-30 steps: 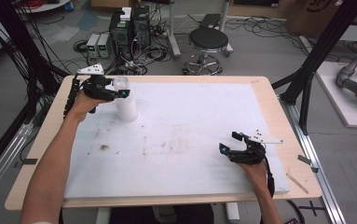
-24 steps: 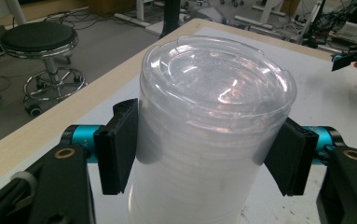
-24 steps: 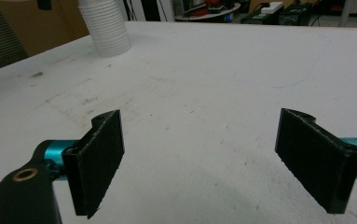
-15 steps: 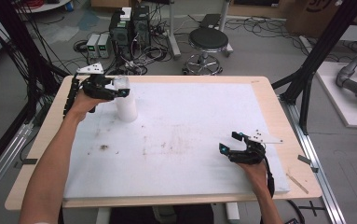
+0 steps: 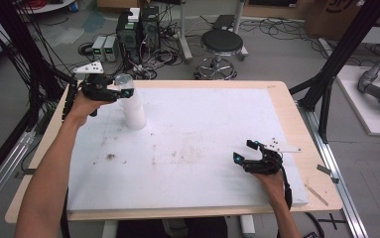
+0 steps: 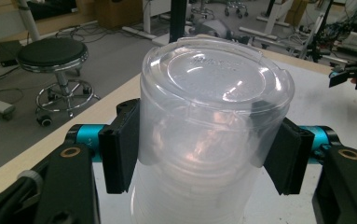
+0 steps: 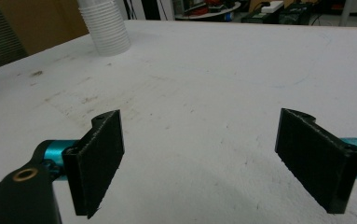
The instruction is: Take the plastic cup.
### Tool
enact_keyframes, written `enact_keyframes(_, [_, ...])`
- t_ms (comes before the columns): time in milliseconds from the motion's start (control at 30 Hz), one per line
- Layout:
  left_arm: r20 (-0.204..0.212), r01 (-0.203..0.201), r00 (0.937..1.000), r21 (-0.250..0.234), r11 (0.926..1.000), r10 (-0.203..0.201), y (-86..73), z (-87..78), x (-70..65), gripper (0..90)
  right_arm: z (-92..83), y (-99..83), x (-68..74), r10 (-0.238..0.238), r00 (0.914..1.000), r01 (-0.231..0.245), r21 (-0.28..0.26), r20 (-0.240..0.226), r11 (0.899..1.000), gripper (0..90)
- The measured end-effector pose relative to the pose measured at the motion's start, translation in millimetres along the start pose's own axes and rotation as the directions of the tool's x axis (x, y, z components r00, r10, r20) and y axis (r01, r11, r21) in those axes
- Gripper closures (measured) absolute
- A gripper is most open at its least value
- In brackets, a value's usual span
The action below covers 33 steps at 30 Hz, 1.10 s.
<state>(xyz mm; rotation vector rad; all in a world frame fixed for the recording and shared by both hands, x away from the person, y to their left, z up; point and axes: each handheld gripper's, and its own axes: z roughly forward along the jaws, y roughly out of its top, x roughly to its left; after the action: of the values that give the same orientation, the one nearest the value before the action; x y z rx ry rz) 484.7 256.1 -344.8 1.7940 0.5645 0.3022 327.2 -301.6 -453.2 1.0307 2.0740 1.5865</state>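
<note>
Nearest the person, the right gripper (image 5: 245,153) rests on the white bench (image 5: 202,134), jaws spread wide around nothing. Far across from it, the left gripper (image 6: 204,154) has just been closing, pinching the top clear cup (image 6: 213,107) of an upside-down cup stack (image 5: 133,110).

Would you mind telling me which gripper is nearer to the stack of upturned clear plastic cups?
The left. The left gripper has its jaws on either side of the top cup of the cup stack, and they have just been closing. The right gripper rests far across the table, open.
</note>
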Motion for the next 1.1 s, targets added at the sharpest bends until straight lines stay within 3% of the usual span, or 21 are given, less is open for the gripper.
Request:
enact_keyframes(100, [-0.003,0.004,1.0,0.006,1.0,-0.004,4.8,-3.4,-0.2,35.8,0.4,0.1,-0.2,0.002,1.0,-0.002,0.006,0.0,1.0,14.9])
enact_keyframes(233, [0.003,-0.025,0.9997,-0.013,0.9996,0.025,21.4,-4.0,-3.2,35.8,0.4,0.2,-0.2,0.004,1.0,-0.004,0.005,0.002,1.0,14.9])
enact_keyframes(433, [-0.004,-0.038,0.9993,-0.023,0.999,0.037,38.3,-5.2,-5.0,35.7,-0.5,-0.2,0.2,-0.003,1.0,0.003,-0.005,0.004,1.0,14.9])
enact_keyframes(767, [-0.017,-0.054,0.9984,-0.023,0.9983,0.054,54.5,-14.9,-7.0,35.8,-0.4,-0.1,-0.2,0.001,1.0,-0.001,-0.003,-0.002,1.0,15.0])
enact_keyframes(900, [-0.015,-0.073,0.9973,-0.035,0.9968,0.072,73.7,-21.5,-10.8,35.9,0.0,0.0,-0.3,-0.001,1.0,0.001,-0.002,0.0,1.0,15.0])
enact_keyframes(1100, [-0.016,-0.083,0.9964,-0.038,0.9958,0.083,89.0,-27.4,-15.8,36.3,-0.6,-0.2,0.2,-0.004,1.0,0.004,-0.006,0.003,1.0,14.9])
